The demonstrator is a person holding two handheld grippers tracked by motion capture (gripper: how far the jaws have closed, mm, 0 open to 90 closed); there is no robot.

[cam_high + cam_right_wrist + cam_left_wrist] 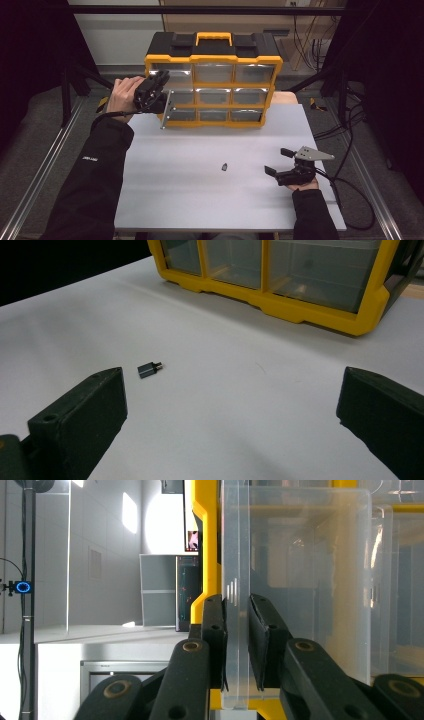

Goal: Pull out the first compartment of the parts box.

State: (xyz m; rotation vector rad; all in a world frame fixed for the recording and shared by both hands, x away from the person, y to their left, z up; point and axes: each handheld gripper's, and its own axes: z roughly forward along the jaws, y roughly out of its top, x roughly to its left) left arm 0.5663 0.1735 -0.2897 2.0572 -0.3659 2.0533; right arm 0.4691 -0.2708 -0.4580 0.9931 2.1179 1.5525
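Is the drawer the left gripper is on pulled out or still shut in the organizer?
Pulled out. The drawer juts forward from the organizer, past the other drawer fronts, with the left gripper clamped on its clear front panel.

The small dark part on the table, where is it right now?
In the high view the small dark part lies loose on the white table, near its middle, in front of the yellow drawer cabinet and left of the open right gripper.
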